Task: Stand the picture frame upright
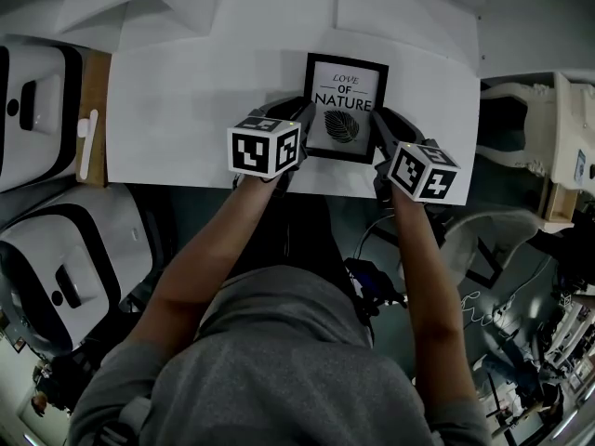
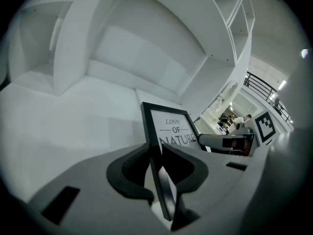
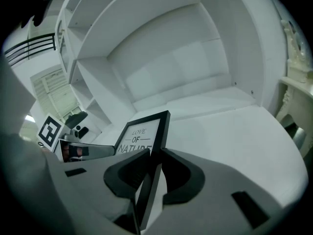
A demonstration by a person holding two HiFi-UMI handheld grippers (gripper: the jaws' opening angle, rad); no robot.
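A black picture frame [image 1: 344,107] with a leaf print and "LOVE OF NATURE" lettering is held above the white table [image 1: 186,110], tilted up. My left gripper [image 1: 305,111] is shut on its left edge, and in the left gripper view the frame [image 2: 168,131] runs between the pads. My right gripper [image 1: 379,119] is shut on the right edge; the right gripper view shows the frame [image 3: 144,133] pinched between its jaws. Each gripper sees the other across the frame.
White shelving and a back wall [image 3: 171,67] rise behind the table. A wooden strip with a white tool [image 1: 89,137] lies at the table's left end. White and black machines [image 1: 37,110] stand to the left, a cream stand [image 1: 548,137] to the right.
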